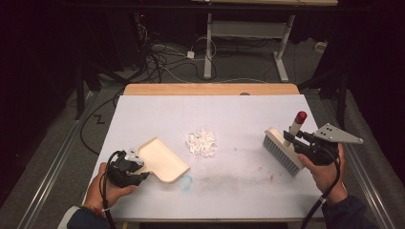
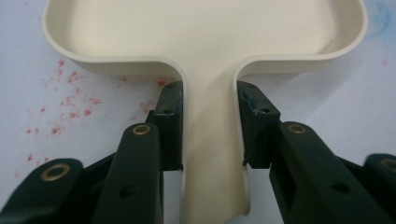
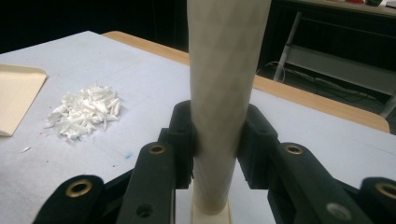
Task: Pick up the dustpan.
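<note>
Step in hand: gripping both tools, readying to sweep the pile of white scraps (image 1: 201, 142) into the dustpan (image 1: 162, 160); sweeping itself not yet begun, by the look of it

Left gripper (image 1: 138, 168): fingers (image 2: 169, 126) pinching the dustpan's handle from both sides; holding the pan low on the tabletop (image 1: 239, 114), open mouth facing the pile

Right gripper (image 1: 297, 139): fingers (image 3: 183, 140) clamping the brush (image 1: 284, 145) by its pale handle; handle standing nearly upright, red cap on top, bristles pointing down just above the tabletop at the right

Scraps: lying in a loose heap at mid-tabletop, between pan and brush; apart from both

Tabletop marks: showing red specks and a blue smudge near the pan

Next move, judging: bringing the brush to the far side of the pile, lowering bristles to the surface, drawing toward the pan; keeping the pan's lip flat against the tabletop, steadying against the push
</note>
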`<state>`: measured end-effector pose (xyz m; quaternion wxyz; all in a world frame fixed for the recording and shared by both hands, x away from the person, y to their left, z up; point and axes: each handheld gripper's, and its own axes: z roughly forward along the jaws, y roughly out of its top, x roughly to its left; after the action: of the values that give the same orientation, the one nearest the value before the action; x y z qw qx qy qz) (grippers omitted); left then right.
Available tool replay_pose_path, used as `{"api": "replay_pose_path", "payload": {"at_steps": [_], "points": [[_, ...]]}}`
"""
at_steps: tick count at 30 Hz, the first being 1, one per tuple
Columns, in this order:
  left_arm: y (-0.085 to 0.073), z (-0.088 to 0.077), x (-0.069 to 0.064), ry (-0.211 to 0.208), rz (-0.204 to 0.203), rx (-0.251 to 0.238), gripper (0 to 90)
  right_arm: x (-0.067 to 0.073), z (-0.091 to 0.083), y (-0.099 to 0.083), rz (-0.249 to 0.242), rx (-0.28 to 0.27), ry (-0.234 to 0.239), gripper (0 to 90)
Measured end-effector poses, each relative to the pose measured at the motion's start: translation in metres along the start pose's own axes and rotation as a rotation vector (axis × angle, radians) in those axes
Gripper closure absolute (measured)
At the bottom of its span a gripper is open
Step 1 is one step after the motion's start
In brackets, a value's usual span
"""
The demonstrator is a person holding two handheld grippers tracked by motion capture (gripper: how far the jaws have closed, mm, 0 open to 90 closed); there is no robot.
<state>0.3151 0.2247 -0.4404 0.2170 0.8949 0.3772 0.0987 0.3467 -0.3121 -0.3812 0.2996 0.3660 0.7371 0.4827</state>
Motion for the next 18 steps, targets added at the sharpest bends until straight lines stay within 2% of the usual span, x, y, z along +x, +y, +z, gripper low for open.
{"api": "replay_pose_path", "payload": {"at_steps": [8,13,18], "points": [[0.0041,0.0017,-0.0061,-0.019,0.025,0.002,63.7,0.0026,0.0005,0.0001,-0.007,-0.012,0.018,70.6],[0.0028,0.0033,-0.0062,-0.027,0.013,-0.003,63.6,0.0036,0.0018,0.0007,-0.003,-0.011,0.022,70.6],[0.0003,0.0042,-0.0070,-0.026,0.009,-0.002,63.7,0.0065,0.0046,0.0030,-0.018,-0.012,0.029,70.6]]}}
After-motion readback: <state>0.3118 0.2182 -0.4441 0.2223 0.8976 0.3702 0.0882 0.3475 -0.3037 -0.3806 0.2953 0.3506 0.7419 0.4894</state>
